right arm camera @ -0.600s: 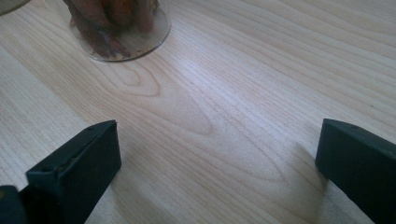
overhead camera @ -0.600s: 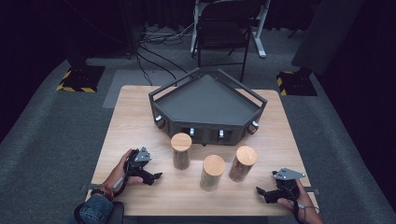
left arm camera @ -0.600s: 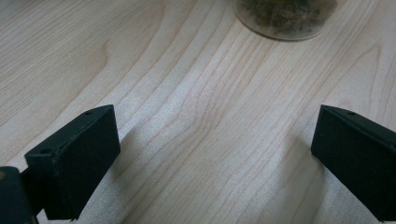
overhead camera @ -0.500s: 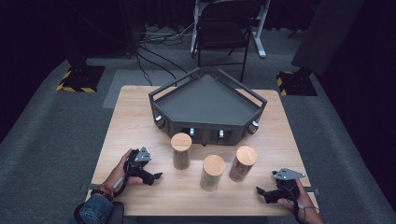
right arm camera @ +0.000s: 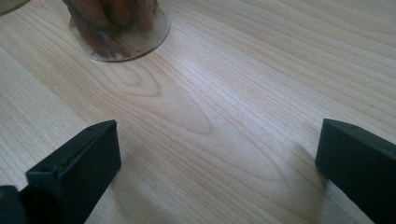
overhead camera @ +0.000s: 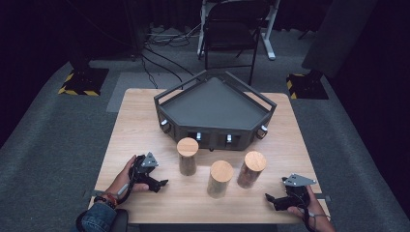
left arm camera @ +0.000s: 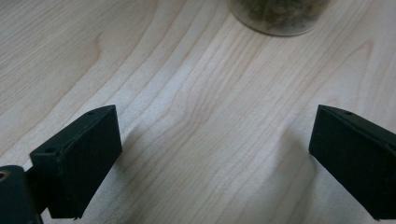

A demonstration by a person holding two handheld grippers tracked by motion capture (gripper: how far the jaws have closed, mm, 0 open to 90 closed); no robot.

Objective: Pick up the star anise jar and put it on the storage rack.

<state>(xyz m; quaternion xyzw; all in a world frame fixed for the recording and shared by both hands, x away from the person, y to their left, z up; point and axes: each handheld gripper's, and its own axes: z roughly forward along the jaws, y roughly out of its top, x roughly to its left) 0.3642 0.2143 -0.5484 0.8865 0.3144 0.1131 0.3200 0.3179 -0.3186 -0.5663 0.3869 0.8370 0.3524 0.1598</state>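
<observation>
Three glass jars with round wooden lids stand on the wooden table in front of a dark angular tray [overhead camera: 212, 104]: a left jar [overhead camera: 187, 155], a middle jar [overhead camera: 220, 178] and a right jar [overhead camera: 251, 169]. My left gripper [overhead camera: 160, 183] rests low over the table, left of the jars, in a person's hand. Its jaws are open over bare wood [left arm camera: 212, 158], and a jar base [left arm camera: 280, 16] sits ahead. My right gripper [overhead camera: 270, 199] lies near the front right edge. It is open too [right arm camera: 217, 163], with a jar base [right arm camera: 121, 28] farther off.
The tray has raised rails and small knobs along its front wall [overhead camera: 212, 139]. A folding chair [overhead camera: 232, 34] stands behind the table. Yellow-black marked stand bases [overhead camera: 80, 79] sit on the grey floor. Bare wood lies between each gripper and the jars.
</observation>
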